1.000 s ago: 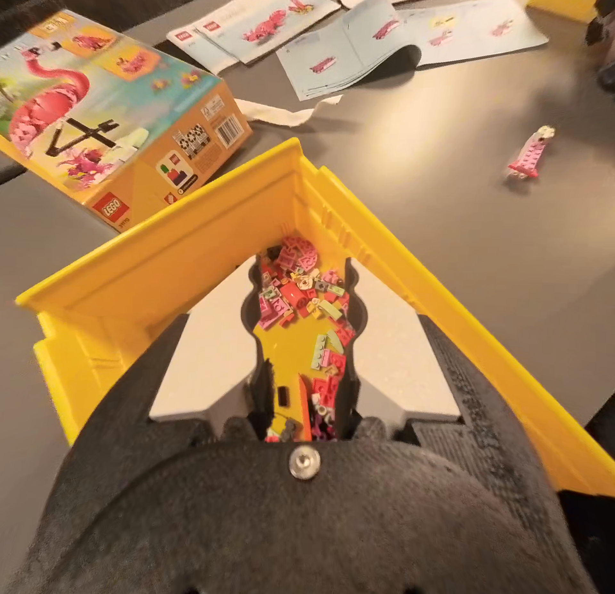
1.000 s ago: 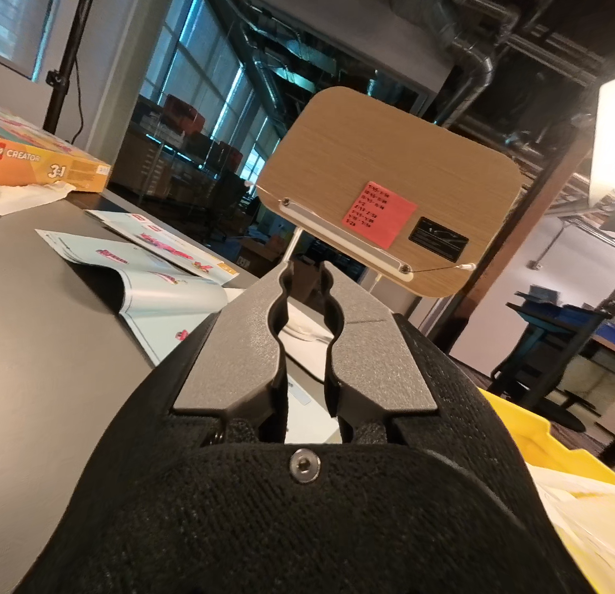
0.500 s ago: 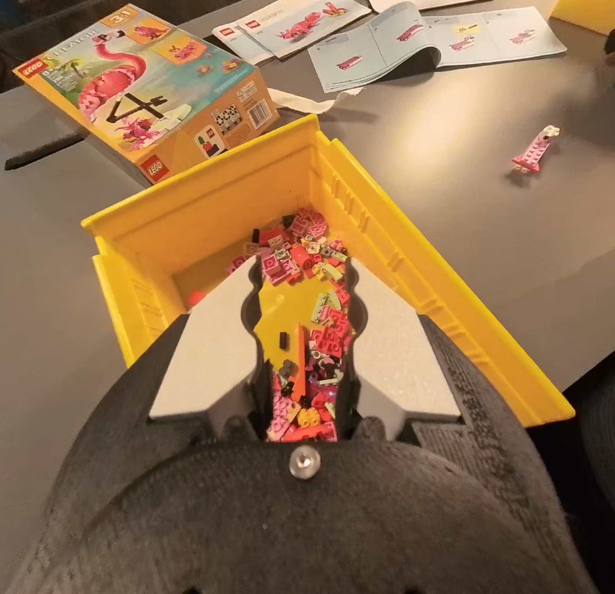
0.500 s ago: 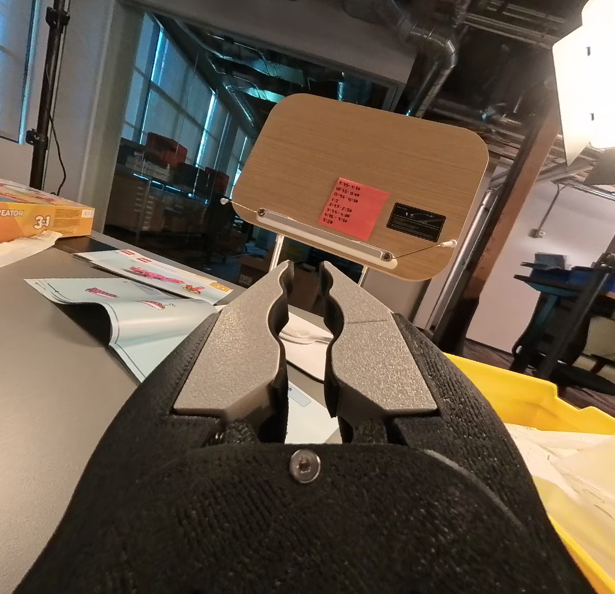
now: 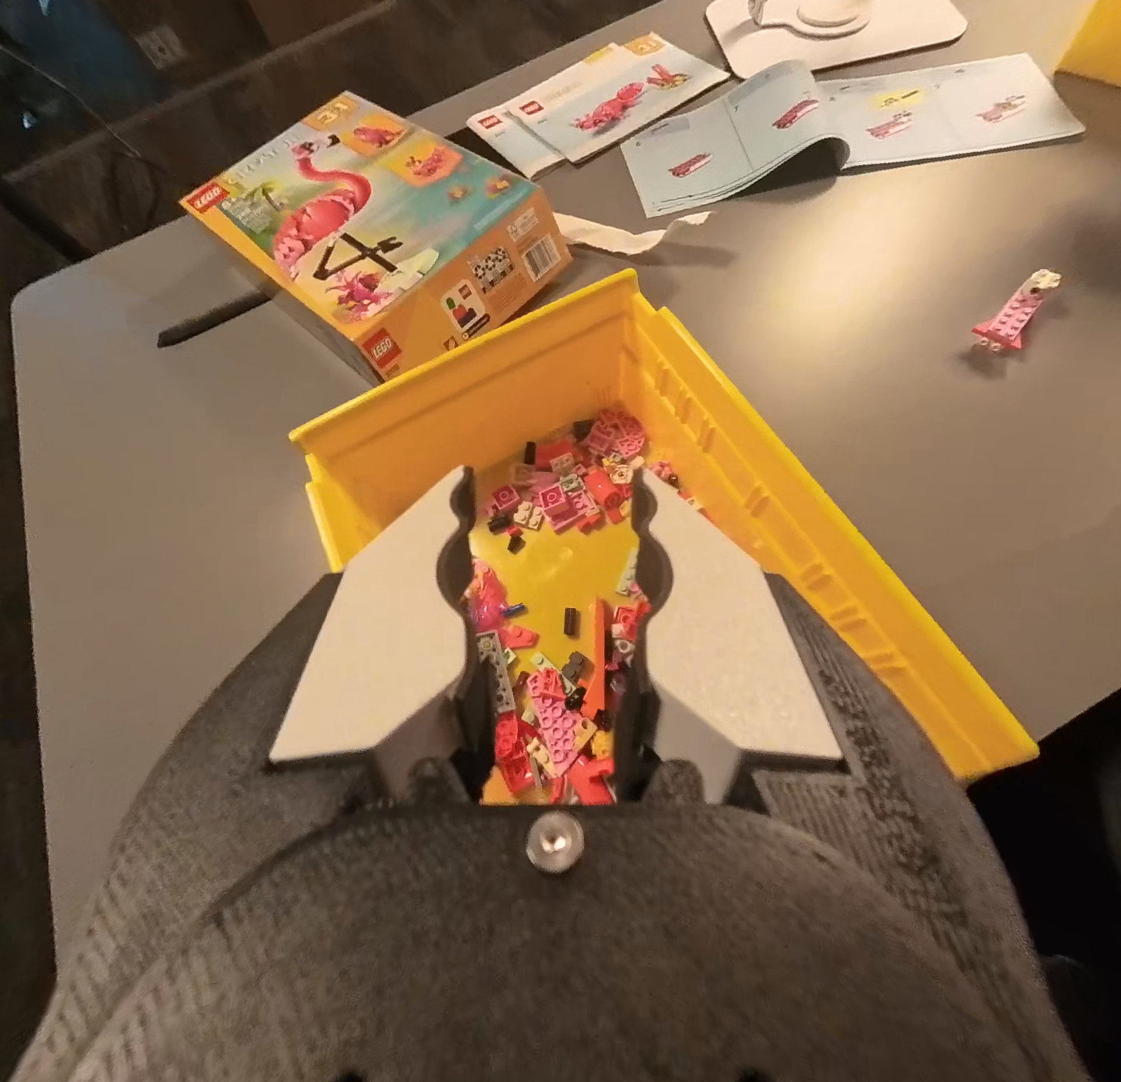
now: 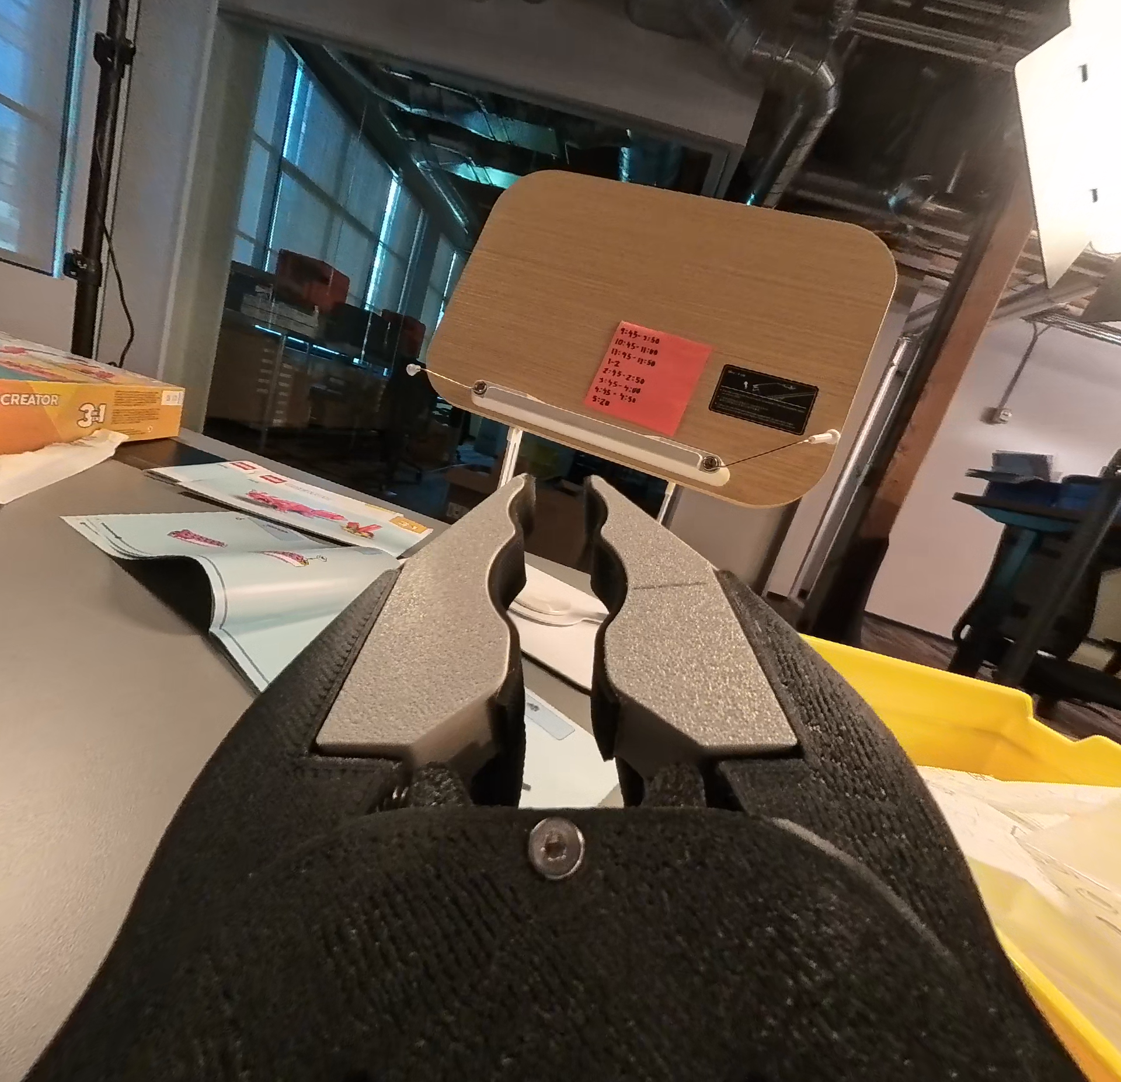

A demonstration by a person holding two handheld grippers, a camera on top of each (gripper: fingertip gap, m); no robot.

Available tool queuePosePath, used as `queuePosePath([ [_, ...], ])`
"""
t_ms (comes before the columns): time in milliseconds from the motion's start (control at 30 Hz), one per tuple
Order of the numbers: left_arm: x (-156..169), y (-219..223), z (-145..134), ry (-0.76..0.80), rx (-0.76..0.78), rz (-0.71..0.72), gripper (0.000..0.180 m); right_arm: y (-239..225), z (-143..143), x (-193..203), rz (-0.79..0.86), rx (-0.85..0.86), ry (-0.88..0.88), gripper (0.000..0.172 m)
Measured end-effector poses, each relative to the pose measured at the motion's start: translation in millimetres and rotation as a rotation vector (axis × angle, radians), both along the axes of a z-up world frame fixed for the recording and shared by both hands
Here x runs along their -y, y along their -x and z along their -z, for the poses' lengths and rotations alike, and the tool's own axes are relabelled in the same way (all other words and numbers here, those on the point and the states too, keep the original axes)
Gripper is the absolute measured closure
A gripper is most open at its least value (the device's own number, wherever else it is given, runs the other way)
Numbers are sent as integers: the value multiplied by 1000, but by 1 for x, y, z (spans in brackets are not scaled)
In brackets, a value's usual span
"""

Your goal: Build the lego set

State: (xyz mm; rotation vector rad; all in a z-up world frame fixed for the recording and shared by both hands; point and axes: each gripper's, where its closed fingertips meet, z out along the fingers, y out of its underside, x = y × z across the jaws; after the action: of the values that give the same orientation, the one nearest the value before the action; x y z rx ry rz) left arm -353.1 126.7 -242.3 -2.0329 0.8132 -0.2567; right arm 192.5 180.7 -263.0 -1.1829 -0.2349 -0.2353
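The left gripper (image 5: 552, 483) hangs over the yellow bin (image 5: 461, 410), jaws spread wide and holding nothing; the loose bricks (image 5: 564, 495), mostly pink and red, lie below on the bin floor, and its fingers (image 5: 388, 616) cover part of the pile. Beyond the bin sit the toy box (image 5: 376, 228), the open instruction booklets (image 5: 849, 125) and a small pink brick assembly (image 5: 1013, 319) well apart on the grey table (image 5: 182, 446). The right gripper (image 6: 561, 495) points up at a wooden bookstand (image 6: 667, 277) bearing a red sticky note (image 6: 646, 377), jaws a narrow gap apart, gripping nothing. A second yellow bin (image 6: 910, 707) is cut off at the right edge.
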Motion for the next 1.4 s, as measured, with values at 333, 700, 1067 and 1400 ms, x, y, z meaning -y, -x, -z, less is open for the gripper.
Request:
queuePosePath([
  [333, 14, 22, 60, 330, -119, 16, 127, -1, 1, -1, 20, 7, 3, 153],
  [700, 38, 35, 118, 531, -405, 199, 158, 2, 6, -6, 54, 63, 36, 155],
  [1067, 54, 23, 134, 634, -423, 328, 140, -1, 8, -7, 104, 91, 46, 154],
  [1400, 48, 9, 158, 536, -500, 378, 99, 42, 16, -9, 96, 395, 51, 154],
])
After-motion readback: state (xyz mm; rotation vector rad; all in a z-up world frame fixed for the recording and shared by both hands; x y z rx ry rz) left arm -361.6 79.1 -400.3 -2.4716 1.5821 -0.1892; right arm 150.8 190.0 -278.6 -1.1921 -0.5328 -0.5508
